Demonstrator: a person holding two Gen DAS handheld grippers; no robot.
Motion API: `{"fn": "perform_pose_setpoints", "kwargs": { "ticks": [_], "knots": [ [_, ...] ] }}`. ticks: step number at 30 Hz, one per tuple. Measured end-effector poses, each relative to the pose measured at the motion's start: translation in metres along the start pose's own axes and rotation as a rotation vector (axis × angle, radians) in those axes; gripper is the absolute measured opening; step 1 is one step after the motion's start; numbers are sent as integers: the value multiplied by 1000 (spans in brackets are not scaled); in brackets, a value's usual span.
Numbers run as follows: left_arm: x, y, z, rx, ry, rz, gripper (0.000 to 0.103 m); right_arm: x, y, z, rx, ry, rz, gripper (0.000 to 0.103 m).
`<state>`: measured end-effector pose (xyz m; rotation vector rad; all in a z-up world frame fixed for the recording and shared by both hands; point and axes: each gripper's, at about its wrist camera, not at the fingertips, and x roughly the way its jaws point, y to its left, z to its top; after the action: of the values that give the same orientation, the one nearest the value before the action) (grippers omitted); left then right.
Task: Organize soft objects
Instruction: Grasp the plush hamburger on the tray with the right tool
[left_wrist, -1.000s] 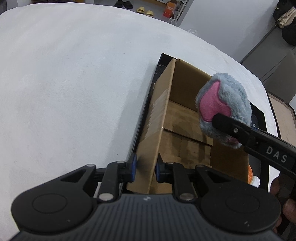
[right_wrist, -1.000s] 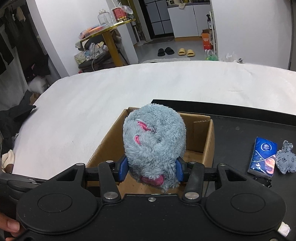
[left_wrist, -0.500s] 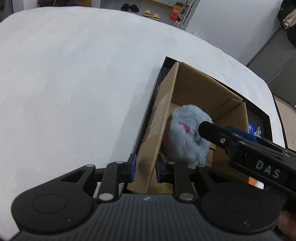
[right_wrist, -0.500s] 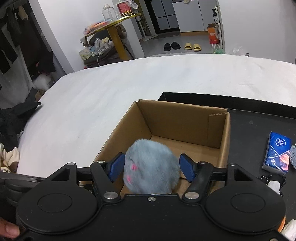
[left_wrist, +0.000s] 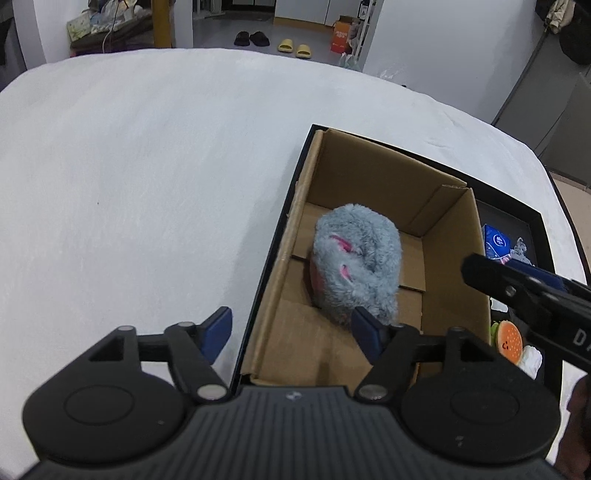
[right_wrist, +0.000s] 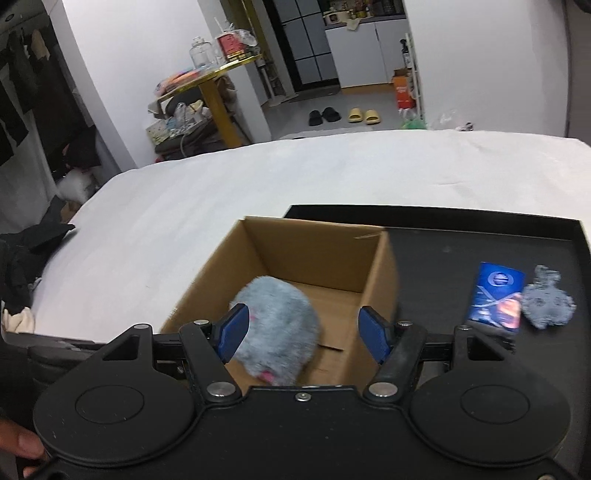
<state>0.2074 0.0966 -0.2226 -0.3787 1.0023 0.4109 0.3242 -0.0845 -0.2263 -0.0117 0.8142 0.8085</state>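
A fluffy grey plush toy (left_wrist: 356, 269) with pink patches lies on the floor of the open cardboard box (left_wrist: 369, 177). My left gripper (left_wrist: 291, 330) straddles the box's left wall at its near corner; its jaws are opening and the pads stand clear of the cardboard. My right gripper (right_wrist: 303, 332) hovers open above the plush toy (right_wrist: 277, 325) in the box (right_wrist: 314, 251), not touching it. Its fingers (left_wrist: 495, 277) also reach in from the right in the left wrist view.
The box stands at the left end of a black tray (right_wrist: 443, 251) on a white bed (left_wrist: 147, 184). A blue tissue pack (right_wrist: 496, 299) and a small grey plush (right_wrist: 546, 302) lie on the tray to the right. A burger-shaped toy (left_wrist: 508, 338) sits beside the box.
The right gripper opened and let the grey plush drop into the box. The left gripper let go of the box's wall and opened wide. Both grippers drew back a little.
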Motion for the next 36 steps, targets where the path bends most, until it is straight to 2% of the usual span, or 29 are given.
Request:
{"fn": "perform_pose_setpoints", "kwargs": {
  "ticks": [4,9,19,28,33,36],
  "knots": [
    [3,-4,-1,3,1,6,78,-8,-15,-4,19,-8,-16,65],
    [4,-7,-2,7,-4,20,79,-18,-33,-9,40,-27,-32,65],
    [5,-17,-5,26,-19,35,80,-22,-73,-41,108,23,-83,66],
    [3,-25,-9,49,-32,73,83,-20,-92,-67,122,59,-125,66],
    [3,-29,-10,51,-31,87,84,-14,-103,-75,118,80,-189,66],
    [3,-30,-10,54,-34,95,85,-2,-106,-78,69,91,-237,66]
  ]
}}
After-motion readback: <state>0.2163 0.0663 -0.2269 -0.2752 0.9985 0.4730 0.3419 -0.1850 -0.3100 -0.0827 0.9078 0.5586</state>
